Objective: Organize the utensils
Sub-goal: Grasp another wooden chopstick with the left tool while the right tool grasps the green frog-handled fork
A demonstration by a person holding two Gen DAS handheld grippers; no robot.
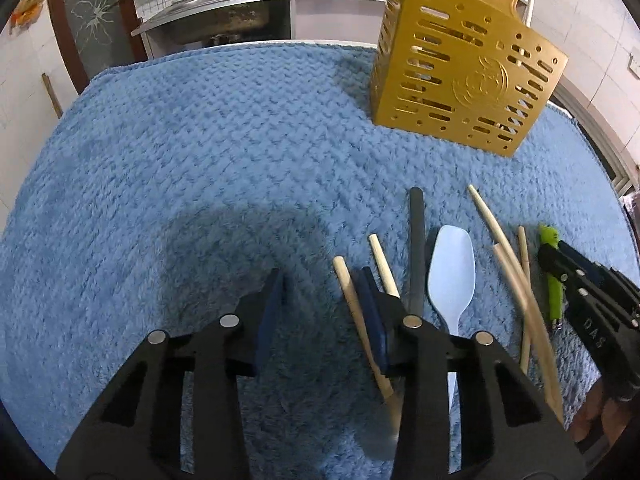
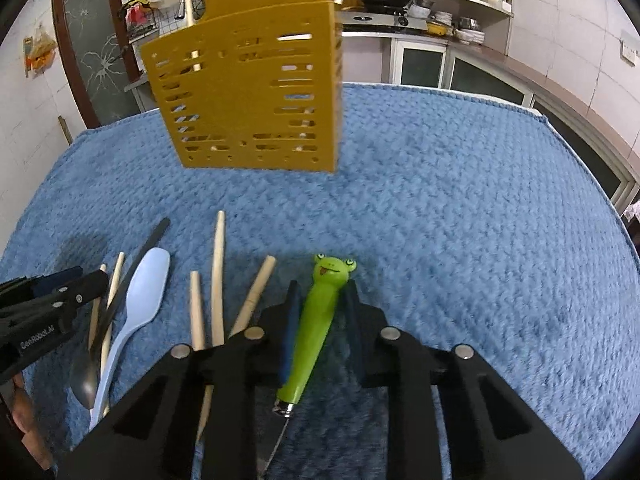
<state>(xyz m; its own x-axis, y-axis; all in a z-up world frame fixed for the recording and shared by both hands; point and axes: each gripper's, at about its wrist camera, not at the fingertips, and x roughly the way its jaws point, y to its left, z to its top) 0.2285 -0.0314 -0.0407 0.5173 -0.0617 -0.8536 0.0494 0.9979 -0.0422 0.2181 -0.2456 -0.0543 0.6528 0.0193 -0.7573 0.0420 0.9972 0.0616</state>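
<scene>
At the right gripper (image 2: 322,292): narrowed onto the frog-handled utensil (image 2: 316,332), with one pad flat against the green handle and the other at the frog's cheek. Taken at the thick upper part, probably because the thin metal end below would slip. Not yet lifted, resting on the blue cloth (image 2: 460,220).

At the left gripper (image 1: 320,280): about half wide, holding nothing. Placed around one wooden chopstick (image 1: 352,300), which touches only the inner side of one finger, with free space to the other pad. Aimed steeply down, presumably to pinch the stick from above out of the soft pile.

Further out, beside that chopstick: a black-handled spoon (image 1: 416,248), a pale blue spoon (image 1: 450,280) and more chopsticks (image 1: 504,264), lying loose, roughly parallel, some crossing. Easy to catch two together, so better taken one at a time.

Farthest, at the back of the cloth: the gold slotted holder (image 2: 248,92), upright, with a few sticks already inside. Well apart from the loose pieces, and likely the destination for both.
</scene>
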